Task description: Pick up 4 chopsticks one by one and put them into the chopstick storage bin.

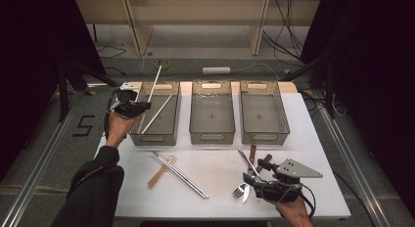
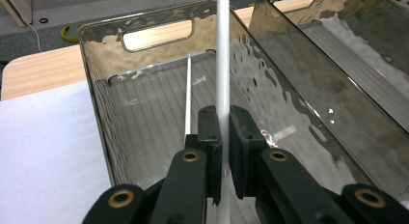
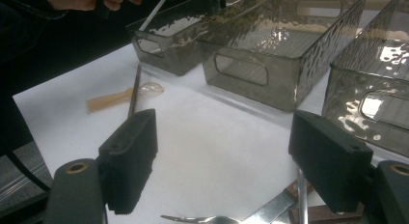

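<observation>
My left gripper (image 1: pixel 145 106) hovers over the near left corner of the left smoky bin (image 1: pixel 139 138), shut on a long white stick (image 1: pixel 153 83) that slants up and away. In the left gripper view the jaws (image 2: pixel 223 137) pinch that white stick (image 2: pixel 223 60) above the bin's floor, where a second white stick (image 2: pixel 187 98) lies. My right gripper (image 1: pixel 257 173) rests at the table's front right, jaws open (image 3: pixel 229 156) and holding nothing, just above a metal fork (image 3: pixel 212 218).
Two more smoky bins, middle (image 1: pixel 211 137) and right (image 1: pixel 263 137), stand in a row. A pair of metal chopsticks (image 1: pixel 180 174) and a tan spoon (image 1: pixel 160 174) lie front centre. A fork (image 1: pixel 239 190) and brown-handled cutlery (image 1: pixel 253 153) lie by the right gripper.
</observation>
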`<state>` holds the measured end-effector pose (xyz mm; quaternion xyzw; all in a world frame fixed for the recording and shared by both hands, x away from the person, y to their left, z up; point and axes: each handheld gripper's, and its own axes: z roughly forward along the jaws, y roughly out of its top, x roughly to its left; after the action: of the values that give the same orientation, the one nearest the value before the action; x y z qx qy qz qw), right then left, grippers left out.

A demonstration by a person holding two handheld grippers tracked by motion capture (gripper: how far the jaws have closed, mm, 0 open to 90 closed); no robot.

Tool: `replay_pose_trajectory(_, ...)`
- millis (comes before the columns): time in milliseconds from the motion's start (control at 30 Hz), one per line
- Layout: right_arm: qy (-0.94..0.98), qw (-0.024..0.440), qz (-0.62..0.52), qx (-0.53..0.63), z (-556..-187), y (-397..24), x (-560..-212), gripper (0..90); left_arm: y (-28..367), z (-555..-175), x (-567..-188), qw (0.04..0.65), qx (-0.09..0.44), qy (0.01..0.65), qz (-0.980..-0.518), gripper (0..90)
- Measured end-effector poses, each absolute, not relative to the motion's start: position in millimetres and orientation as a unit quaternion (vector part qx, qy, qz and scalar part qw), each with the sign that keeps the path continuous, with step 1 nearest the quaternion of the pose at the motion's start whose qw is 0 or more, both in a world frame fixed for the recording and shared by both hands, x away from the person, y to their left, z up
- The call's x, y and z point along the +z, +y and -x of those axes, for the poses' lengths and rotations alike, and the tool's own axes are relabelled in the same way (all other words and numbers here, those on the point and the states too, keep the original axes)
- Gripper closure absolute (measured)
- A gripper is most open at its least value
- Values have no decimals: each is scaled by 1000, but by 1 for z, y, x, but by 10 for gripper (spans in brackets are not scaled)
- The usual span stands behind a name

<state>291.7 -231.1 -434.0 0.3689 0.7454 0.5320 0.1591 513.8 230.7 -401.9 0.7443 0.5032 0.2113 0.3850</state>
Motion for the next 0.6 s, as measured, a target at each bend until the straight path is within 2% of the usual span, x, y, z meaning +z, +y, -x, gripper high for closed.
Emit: replay_pose_trajectory(600,745,159,-367,533,-291,-231,-434,266,224,-515,-426,365,193,511,-753,834)
